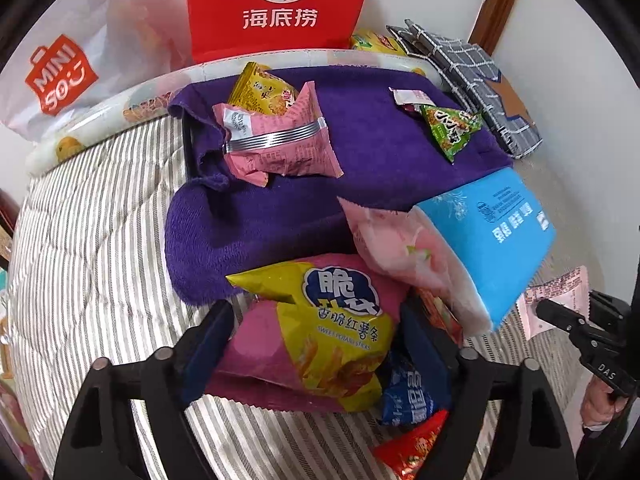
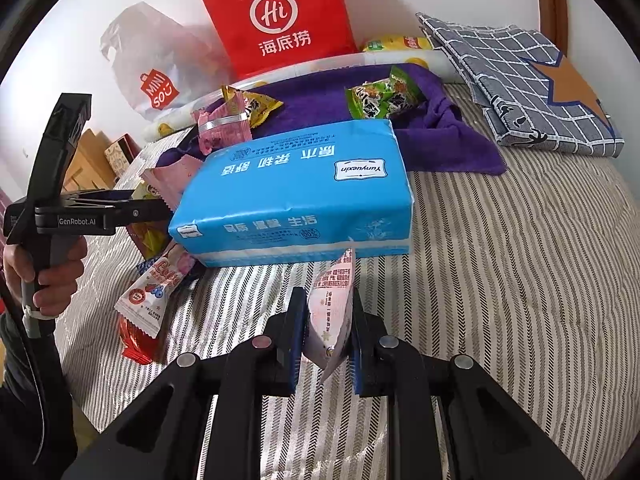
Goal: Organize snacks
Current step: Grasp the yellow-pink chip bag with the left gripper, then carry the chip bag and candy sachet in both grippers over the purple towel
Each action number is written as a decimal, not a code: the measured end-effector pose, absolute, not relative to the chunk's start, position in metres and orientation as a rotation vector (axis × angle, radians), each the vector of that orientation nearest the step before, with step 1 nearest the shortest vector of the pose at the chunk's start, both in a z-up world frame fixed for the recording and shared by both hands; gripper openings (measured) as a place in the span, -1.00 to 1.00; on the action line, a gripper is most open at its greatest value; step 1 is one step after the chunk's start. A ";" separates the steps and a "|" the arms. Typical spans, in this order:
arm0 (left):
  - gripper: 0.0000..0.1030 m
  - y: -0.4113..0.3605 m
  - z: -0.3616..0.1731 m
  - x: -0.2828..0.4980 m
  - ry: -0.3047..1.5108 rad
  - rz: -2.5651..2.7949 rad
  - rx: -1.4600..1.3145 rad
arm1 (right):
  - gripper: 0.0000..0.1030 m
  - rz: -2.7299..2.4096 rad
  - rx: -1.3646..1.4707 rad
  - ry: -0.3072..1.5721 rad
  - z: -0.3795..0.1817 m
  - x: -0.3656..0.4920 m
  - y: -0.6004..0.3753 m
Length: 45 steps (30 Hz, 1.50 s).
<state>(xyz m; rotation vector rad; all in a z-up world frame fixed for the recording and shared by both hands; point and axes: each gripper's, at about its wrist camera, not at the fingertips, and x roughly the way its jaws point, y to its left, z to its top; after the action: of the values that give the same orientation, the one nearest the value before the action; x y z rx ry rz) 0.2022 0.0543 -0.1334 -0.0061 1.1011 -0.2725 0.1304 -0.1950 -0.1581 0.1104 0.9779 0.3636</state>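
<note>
Striped bed quilt [image 2: 500, 260] carries everything; the purple towel [image 1: 360, 160] on it serves as the landmark, apparently a sorting patch. Nearer than the towel, the left claw [image 1: 316, 344] spreads around the sweet-potato-stick bag [image 1: 320, 328], while the right claw [image 2: 326, 332] pinches a pale pink packet [image 2: 330, 320], likely bound for the towel

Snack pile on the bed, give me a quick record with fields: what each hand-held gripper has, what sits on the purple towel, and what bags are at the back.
surface: striped bedspread
left hand-held gripper: fingers on either side of the sweet potato chip bag, grip not clearly closed
right hand-held gripper: shut on a pale pink snack packet
on purple towel: pink packet, yellow packet, green packet
beside pile: blue tissue pack
at back: red paper bag, white plastic bag
</note>
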 end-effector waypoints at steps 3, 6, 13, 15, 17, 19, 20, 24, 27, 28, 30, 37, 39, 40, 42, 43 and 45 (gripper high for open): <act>0.44 0.064 -0.131 0.196 1.102 -0.262 -0.042 | -0.63 0.361 0.115 0.966 -0.153 0.127 -0.196; 0.42 0.072 -0.128 0.189 1.098 -0.244 -0.063 | -0.63 0.359 0.112 0.952 -0.147 0.122 -0.196; 0.41 0.091 -0.114 0.167 1.068 -0.208 -0.113 | -0.64 0.366 0.105 0.920 -0.134 0.113 -0.191; 0.41 0.094 -0.110 0.160 1.060 -0.203 -0.123 | -0.64 0.363 0.106 0.913 -0.130 0.110 -0.191; 0.40 0.095 -0.107 0.154 1.054 -0.202 -0.132 | -0.64 0.357 0.105 0.909 -0.127 0.108 -0.191; 0.40 0.095 -0.104 0.148 1.048 -0.200 -0.140 | -0.64 0.351 0.103 0.904 -0.124 0.105 -0.191; 0.40 0.094 -0.103 0.144 1.044 -0.199 -0.142 | -0.64 0.345 0.100 0.900 -0.122 0.104 -0.191; 0.41 0.092 -0.095 0.131 1.026 -0.199 -0.150 | -0.64 0.323 0.091 0.896 -0.113 0.100 -0.193; 0.41 0.089 -0.088 0.121 1.009 -0.203 -0.159 | -0.64 0.319 0.092 0.882 -0.104 0.097 -0.195; 0.41 0.087 -0.085 0.118 1.004 -0.204 -0.161 | -0.64 0.315 0.091 0.879 -0.102 0.096 -0.196; 0.41 0.084 -0.080 0.112 0.994 -0.203 -0.160 | -0.64 0.306 0.091 0.877 -0.098 0.095 -0.197; 0.41 0.066 -0.064 0.097 0.959 -0.214 -0.158 | -0.64 0.286 0.098 0.851 -0.081 0.092 -0.206; 0.41 0.060 -0.061 0.095 0.955 -0.218 -0.163 | -0.64 0.285 0.096 0.836 -0.075 0.090 -0.209; 0.41 0.057 -0.060 0.094 0.953 -0.223 -0.165 | -0.64 0.285 0.098 0.832 -0.073 0.089 -0.210; 0.41 0.050 -0.057 0.092 0.949 -0.232 -0.165 | -0.64 0.288 0.099 0.822 -0.068 0.088 -0.212; 0.41 0.046 -0.055 0.091 0.948 -0.235 -0.166 | -0.64 0.287 0.098 0.818 -0.066 0.087 -0.214; 0.41 0.039 -0.052 0.089 0.945 -0.241 -0.165 | -0.64 0.286 0.098 0.810 -0.062 0.087 -0.216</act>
<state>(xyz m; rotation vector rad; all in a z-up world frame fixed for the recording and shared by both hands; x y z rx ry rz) 0.0893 0.0394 -0.0522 -0.1649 0.9453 -0.2408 0.0868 -0.2158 -0.0620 0.0976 0.8103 0.2858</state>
